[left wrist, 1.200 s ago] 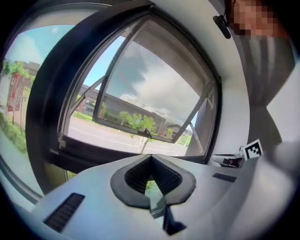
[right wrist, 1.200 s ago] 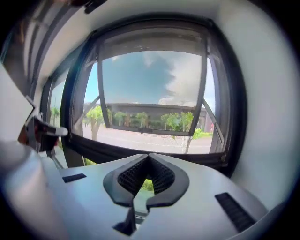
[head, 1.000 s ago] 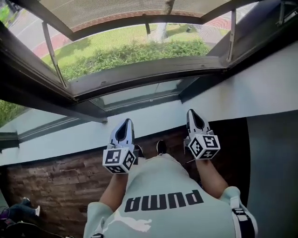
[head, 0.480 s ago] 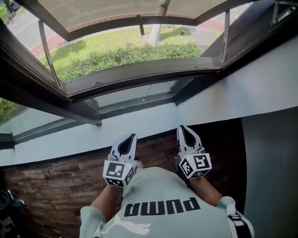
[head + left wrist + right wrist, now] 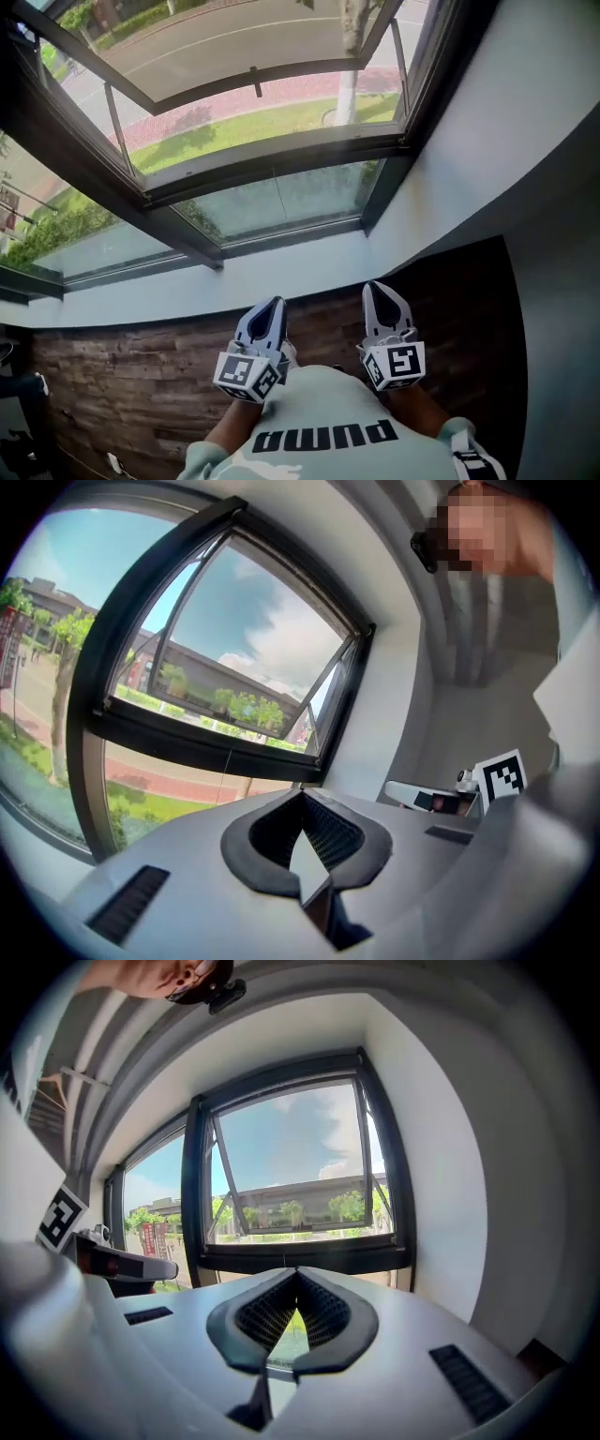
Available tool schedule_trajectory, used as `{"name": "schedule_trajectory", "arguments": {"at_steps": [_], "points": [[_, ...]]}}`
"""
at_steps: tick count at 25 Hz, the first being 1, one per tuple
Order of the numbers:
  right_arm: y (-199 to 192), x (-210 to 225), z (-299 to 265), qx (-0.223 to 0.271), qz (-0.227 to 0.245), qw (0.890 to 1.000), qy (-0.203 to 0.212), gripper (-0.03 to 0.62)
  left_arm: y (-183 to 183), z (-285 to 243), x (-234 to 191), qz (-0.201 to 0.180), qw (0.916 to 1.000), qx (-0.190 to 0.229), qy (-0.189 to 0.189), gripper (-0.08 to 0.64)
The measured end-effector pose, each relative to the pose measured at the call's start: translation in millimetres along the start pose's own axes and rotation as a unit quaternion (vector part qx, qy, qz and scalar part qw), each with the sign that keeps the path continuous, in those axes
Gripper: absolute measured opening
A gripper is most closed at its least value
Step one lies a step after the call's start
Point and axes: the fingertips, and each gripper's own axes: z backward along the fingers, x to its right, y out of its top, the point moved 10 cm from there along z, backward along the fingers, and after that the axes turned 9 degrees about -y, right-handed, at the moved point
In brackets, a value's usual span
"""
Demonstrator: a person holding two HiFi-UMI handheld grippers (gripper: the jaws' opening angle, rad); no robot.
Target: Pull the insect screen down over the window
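Note:
The window (image 5: pixel 272 167) has a dark frame, and its sash (image 5: pixel 253 82) is tilted outward over the street. It also fills the left gripper view (image 5: pixel 216 747) and the right gripper view (image 5: pixel 300 1255). I cannot make out the insect screen in any view. My left gripper (image 5: pixel 272 307) and right gripper (image 5: pixel 377 291) hang side by side in front of my chest, well short of the sill, pointing at the window. Both are shut with nothing between the jaws (image 5: pixel 300 794) (image 5: pixel 297 1274).
A white sill (image 5: pixel 234 279) runs under the window, with a white wall (image 5: pixel 525 141) to the right. Dark wood flooring (image 5: pixel 122 375) lies below. Each gripper shows in the other's view: the right gripper (image 5: pixel 441 799), the left gripper (image 5: pixel 122 1265).
Both grippers have dropped lower in the head view and drawn closer to my chest. The view has swung so more of the window and the street shows. The jaws stay shut.

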Motion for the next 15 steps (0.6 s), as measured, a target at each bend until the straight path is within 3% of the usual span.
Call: {"name": "schedule_trajectory", "arguments": {"at_steps": [3,6,9,15], "points": [[-2.1,27.4,41.8,0.008,0.01,1.0,0.012,0.008,-24.4,24.8,56.9,-0.025,0.9992,-0.027,0.018,0.012],[-5.7,44.7,74.4,0.015,0.005,1.0,0.003,0.008,-39.0,49.0,82.8,-0.039,0.9967,-0.055,0.044,0.012],[-7.6,52.9,109.4,0.017,-0.009,1.0,-0.008,0.008,-39.9,60.0,99.1,-0.04,0.9962,-0.044,0.064,0.012],[0.2,41.6,157.5,0.035,-0.009,0.999,0.002,0.008,-19.8,68.5,142.6,-0.11,0.9933,-0.004,0.034,0.014]]}}
